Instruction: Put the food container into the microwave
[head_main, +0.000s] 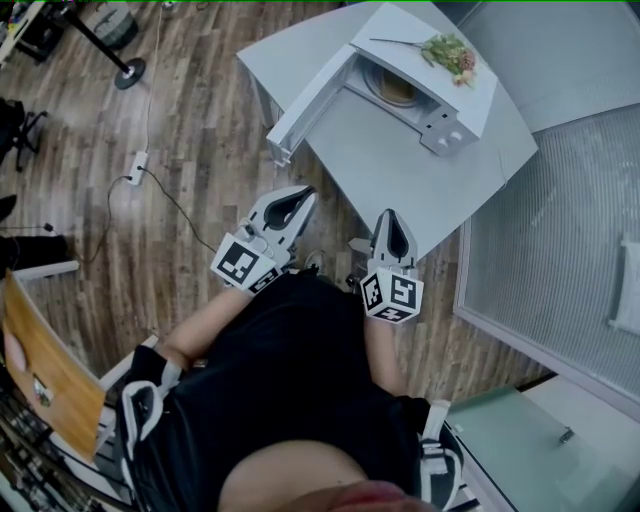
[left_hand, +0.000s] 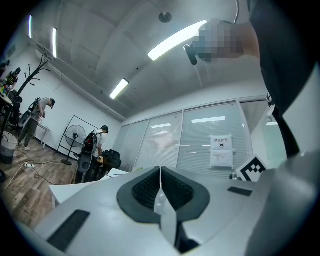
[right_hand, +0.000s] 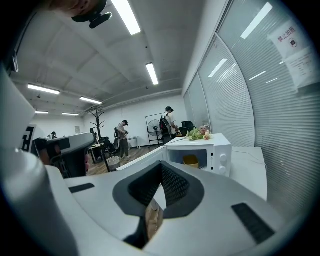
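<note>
A white microwave (head_main: 420, 85) stands on a white table (head_main: 400, 170) with its door (head_main: 305, 105) swung open to the left. A yellowish food container (head_main: 393, 90) sits inside the cavity. In the right gripper view the microwave (right_hand: 202, 149) is ahead, the container (right_hand: 190, 160) visible in it. My left gripper (head_main: 303, 194) and right gripper (head_main: 388, 216) are held close to the person's body, short of the table's near edge. The left gripper's (left_hand: 160, 170) jaws meet at the tips with nothing between them, and so do the right gripper's (right_hand: 161, 166).
A bunch of flowers (head_main: 450, 52) lies on top of the microwave. A glass partition with blinds (head_main: 560, 220) runs along the right. A power strip and cable (head_main: 137, 167) lie on the wooden floor. People (right_hand: 122, 137), a fan (left_hand: 75, 135) and a coat rack (right_hand: 98, 120) stand farther off.
</note>
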